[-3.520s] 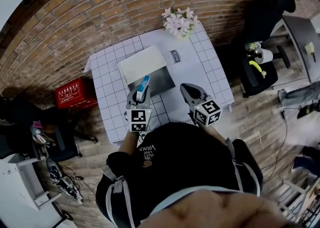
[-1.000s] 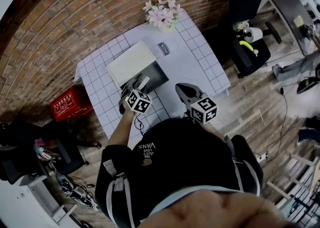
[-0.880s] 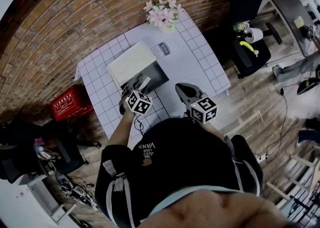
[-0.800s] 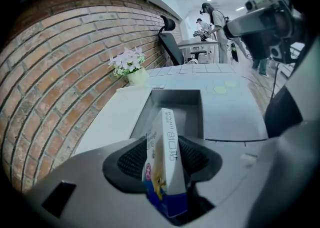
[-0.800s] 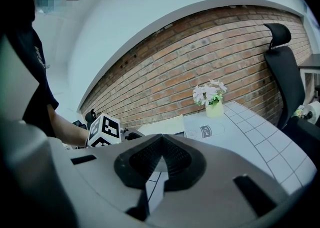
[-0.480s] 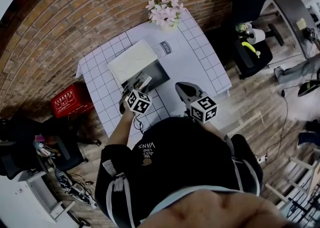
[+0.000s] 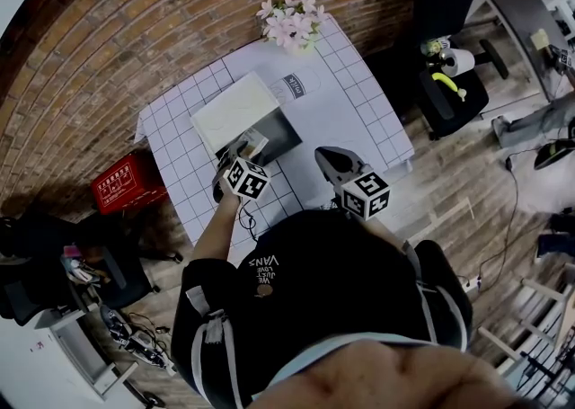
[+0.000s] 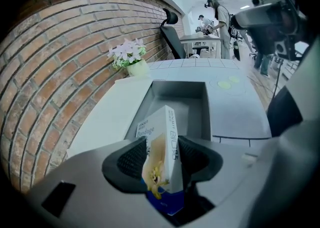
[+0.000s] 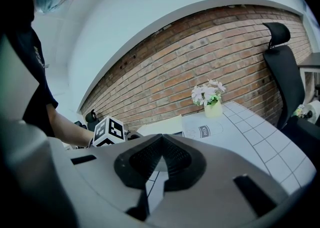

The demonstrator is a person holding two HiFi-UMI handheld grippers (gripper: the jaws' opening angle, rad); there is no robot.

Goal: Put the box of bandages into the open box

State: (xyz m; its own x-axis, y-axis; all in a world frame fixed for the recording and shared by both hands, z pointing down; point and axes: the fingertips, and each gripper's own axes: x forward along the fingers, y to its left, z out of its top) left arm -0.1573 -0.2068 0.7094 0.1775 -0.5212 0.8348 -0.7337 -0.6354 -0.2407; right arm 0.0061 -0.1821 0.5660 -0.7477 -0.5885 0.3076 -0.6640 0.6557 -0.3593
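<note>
Gripping the bandage box (image 8: pixel 160 132) between its pads, the left tool (image 8: pixel 162 146) hovered at the near edge of the open box (image 8: pixel 186 100) on the tabletop (image 7: pixel 350 120); the right tool (image 9: pixel 161 148) was closed and empty

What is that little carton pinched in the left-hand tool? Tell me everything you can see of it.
It is the bandage box, a slim cardboard carton. It has a white front printed "Bandage", a yellowish cartoon figure, a blue lower end and more print down its narrow side. It looks closed and undamaged. It stands on end, slightly tilted, clamped between the dark ribbed pads of the left gripper. Nothing else seems to touch it. It is held at the near end of the grey open box.
</note>
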